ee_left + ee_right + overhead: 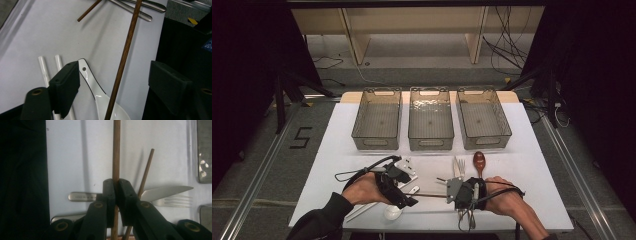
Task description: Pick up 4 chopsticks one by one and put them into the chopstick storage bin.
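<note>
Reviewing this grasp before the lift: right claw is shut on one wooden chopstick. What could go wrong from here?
1. The right claw pinches the wooden chopstick partway along with narrow pads, so it may pivot or slip.
2. A second wooden chopstick, a knife and a fork lie close by; lifting could snag them.
3. The chopstick's far end passes over the white spoon between the open left claw; swinging could knock it.
</note>
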A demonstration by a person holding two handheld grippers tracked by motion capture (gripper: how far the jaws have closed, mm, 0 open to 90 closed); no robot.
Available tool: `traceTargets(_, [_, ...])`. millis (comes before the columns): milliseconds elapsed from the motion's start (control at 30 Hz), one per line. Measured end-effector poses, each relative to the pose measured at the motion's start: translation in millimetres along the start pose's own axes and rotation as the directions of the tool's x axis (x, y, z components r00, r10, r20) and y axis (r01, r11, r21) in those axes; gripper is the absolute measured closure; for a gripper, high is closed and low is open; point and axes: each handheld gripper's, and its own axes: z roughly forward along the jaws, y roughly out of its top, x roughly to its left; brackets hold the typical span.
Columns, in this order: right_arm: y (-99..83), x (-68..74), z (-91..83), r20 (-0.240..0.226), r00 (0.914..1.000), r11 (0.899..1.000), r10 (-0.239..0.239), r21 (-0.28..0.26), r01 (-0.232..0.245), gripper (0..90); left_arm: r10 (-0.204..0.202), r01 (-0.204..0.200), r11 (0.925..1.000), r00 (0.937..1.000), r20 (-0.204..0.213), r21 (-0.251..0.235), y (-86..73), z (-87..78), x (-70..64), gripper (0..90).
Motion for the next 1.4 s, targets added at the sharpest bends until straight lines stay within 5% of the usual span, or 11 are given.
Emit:
traceTargets(500, [5.3, 5.5, 2.2, -0.010, 0.9996, 1.000, -0.025, 0.006, 0.025, 84.9, 0.019, -0.026, 0.9957, 0.9966, 0.080, 0.089, 8.3, 11.2, -1.9, 48.1])
traceTargets(1400, [10.4, 11.3, 5.5, -0.009, 0.9972, 0.997, -0.074, 0.017, 0.074, 84.9, 0.007, -0.037, 0.9836, 0.9864, 0.164, 0.177, 17.1, 29.6, -2.5, 69.4])
